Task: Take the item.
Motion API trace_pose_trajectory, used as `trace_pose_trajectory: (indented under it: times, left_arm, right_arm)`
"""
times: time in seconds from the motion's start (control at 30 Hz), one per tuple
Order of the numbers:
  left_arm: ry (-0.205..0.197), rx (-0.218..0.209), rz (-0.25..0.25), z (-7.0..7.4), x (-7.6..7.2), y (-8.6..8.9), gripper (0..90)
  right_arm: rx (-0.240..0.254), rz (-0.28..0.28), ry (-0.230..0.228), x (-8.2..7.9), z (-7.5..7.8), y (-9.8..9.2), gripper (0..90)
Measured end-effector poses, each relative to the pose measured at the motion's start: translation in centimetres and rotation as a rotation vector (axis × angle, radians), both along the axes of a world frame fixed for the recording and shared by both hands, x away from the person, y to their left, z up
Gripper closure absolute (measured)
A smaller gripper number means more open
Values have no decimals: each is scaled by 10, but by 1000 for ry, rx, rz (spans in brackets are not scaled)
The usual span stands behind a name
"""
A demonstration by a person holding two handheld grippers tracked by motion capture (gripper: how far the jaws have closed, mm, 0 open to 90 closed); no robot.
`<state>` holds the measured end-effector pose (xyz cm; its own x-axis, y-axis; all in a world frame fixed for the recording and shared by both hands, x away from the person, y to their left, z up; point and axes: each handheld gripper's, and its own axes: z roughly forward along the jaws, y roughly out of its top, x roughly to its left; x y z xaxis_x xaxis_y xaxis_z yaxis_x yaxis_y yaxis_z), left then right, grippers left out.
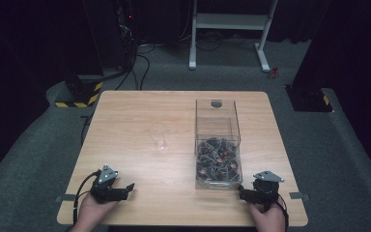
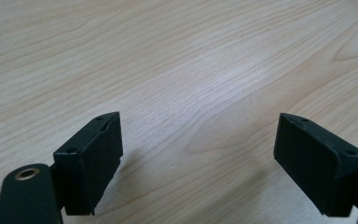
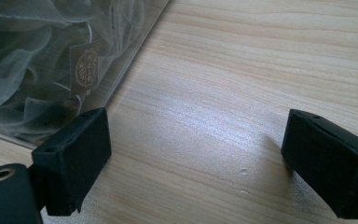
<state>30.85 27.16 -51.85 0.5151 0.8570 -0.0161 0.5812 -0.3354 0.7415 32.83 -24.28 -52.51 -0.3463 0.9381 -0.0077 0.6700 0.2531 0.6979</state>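
- The clear box stood on the right half of the table; its near end was heaped with dark sachets, and its far end looked empty
- In my right gripper view the box wall ran off the left edge, and through it I could read one printed tag among hazy mesh pouches; the rest was too blurred to tell apart
- My right gripper lay at the near right table edge, just beside the box's near corner, jaws spread wide with only bare wood between them
- My left gripper rested at the near left edge, well apart from the box, jaws likewise wide with nothing in them
- A small clear glass sat near the table's middle, left of the box; its outline was faint and I could not tell whether it held anything
- Both my forearms were cut off by the bottom of the high view
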Motion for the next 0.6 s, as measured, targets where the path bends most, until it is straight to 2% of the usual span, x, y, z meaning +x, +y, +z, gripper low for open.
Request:
trace_pose_trajectory:
  times: [0.1, 0.17, 0.33, 0.43, 0.6]
  left_arm:
    - [-44, -3, -21, 9, -2, -5, 162]
    - [-59, -13, -31, 14, -3, -9, 163]
    - [-62, -24, -54, 21, -1, -17, 163]
    - [-77, -31, -62, 25, 1, -22, 163]
    - [-89, -64, -70, 30, 5, -31, 163]
  right_arm:
    - [0, 0, 0, 0, 0, 0, 79]
    - [0, 0, 0, 0, 0, 0, 79]
    - [0, 0, 0, 0, 0, 0, 79]
    - [0, 0, 0, 0, 0, 0, 79]
    - [0, 0, 0, 0, 0, 0, 79]
